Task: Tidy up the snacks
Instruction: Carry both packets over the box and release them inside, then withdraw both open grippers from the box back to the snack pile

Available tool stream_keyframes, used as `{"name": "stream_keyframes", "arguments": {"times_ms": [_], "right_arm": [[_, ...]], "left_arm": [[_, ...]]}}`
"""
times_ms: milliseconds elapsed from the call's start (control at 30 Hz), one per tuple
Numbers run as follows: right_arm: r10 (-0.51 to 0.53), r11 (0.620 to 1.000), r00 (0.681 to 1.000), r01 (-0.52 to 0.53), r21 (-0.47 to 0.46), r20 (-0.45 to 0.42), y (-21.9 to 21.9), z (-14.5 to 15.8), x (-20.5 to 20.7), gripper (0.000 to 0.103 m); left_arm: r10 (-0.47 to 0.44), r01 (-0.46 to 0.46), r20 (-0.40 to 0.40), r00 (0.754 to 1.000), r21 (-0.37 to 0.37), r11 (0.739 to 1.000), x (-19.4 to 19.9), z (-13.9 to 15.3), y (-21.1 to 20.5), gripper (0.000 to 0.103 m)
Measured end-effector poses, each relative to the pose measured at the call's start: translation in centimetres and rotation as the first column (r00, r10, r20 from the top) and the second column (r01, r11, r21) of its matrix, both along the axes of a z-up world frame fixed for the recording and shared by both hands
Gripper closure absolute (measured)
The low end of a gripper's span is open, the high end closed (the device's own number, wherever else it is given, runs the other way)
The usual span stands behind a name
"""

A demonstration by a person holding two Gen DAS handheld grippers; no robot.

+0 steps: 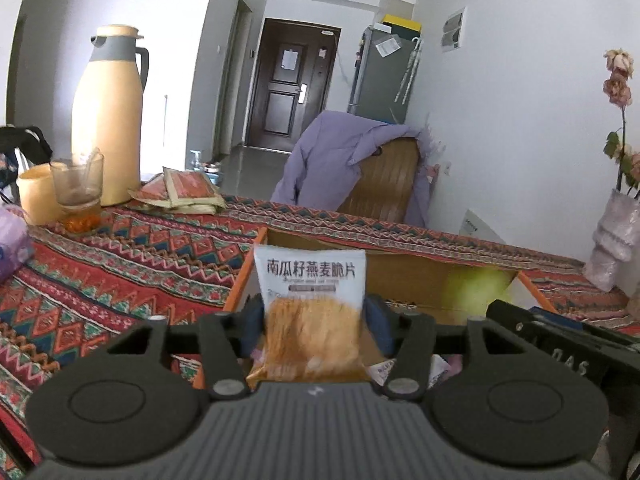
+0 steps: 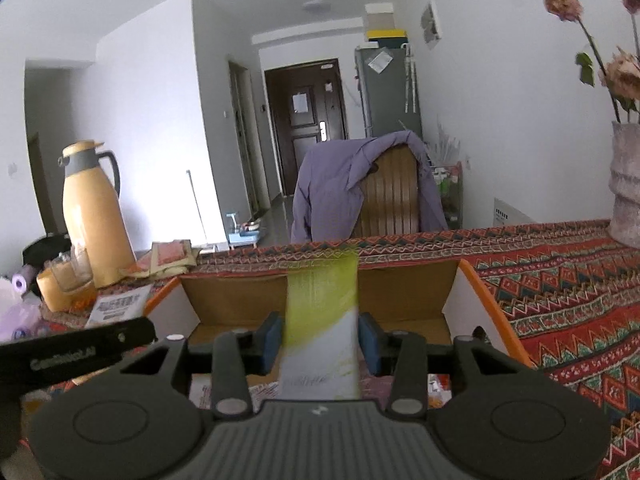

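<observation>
A white snack packet [image 1: 310, 276] with an orange lower half stands upright between the blue pads of my left gripper [image 1: 314, 320], over an open cardboard box [image 1: 412, 280] with orange edges. The pads stand at its sides without squeezing it, and its lower half is blurred. In the right wrist view a yellow-green and white packet [image 2: 322, 292], streaked with blur, hangs between the pads of my right gripper [image 2: 320, 336], with a thin gap on each side, above the same box [image 2: 232, 300]. More packets lie in the box bottom.
The patterned tablecloth [image 1: 120, 264] carries a cream thermos jug [image 1: 108, 120], a glass [image 1: 78, 188] and red sachets [image 1: 180, 192] at the far left. A vase of dried flowers [image 1: 616, 236] stands at the right. A chair draped in purple [image 1: 360, 168] is behind the table.
</observation>
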State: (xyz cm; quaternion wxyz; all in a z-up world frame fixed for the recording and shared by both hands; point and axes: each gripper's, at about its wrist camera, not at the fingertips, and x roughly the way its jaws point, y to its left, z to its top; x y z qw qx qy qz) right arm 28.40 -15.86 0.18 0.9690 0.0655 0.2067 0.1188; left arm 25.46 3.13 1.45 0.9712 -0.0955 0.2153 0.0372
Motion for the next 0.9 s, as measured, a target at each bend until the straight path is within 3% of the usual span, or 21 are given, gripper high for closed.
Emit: {"name": "stream_keyframes", "arguments": {"times_ms": [33,67,133,533,700,900], "right_arm": [[-0.002,1.0,1.0,0.002,0.011,-0.002,-0.3,0.1,-0.1,0.044],[-0.008,1.0,1.0,0.008,0.028,-0.002,-0.8,0.1,-0.1,0.022],[-0.021,0.998,1.0,0.021,0.053,0.004,-1.6,0.1,-0.3,0.002],[-0.046,0.997,0.998,0.044,0.056,0.032,-2.8,0.6,-1.1,0.0],[-0.05,0.998,0.998,0.048,0.039,0.049,-3.0,1.9,-2.1,0.0],[-0.043,0.999,0.997,0.042,0.019,0.06,-3.3,3.7,-4.4,0.0]], "left_arm": [[0.007,-0.007,0.006,1.0,-0.003,1.0,-0.1,0.0,0.1,0.027],[0.016,-0.016,0.018,1.0,-0.003,1.0,-0.3,0.0,0.2,0.018],[0.03,-0.03,0.042,0.999,-0.007,1.0,-0.8,0.2,0.3,0.0],[0.069,-0.07,0.066,0.995,0.01,0.997,-1.7,1.0,0.1,0.0],[0.064,-0.061,0.074,0.995,-0.05,0.997,-3.9,3.4,0.7,0.0],[0.038,-0.037,0.088,0.995,-0.016,0.999,-6.9,5.2,0.0,0.0]]}}
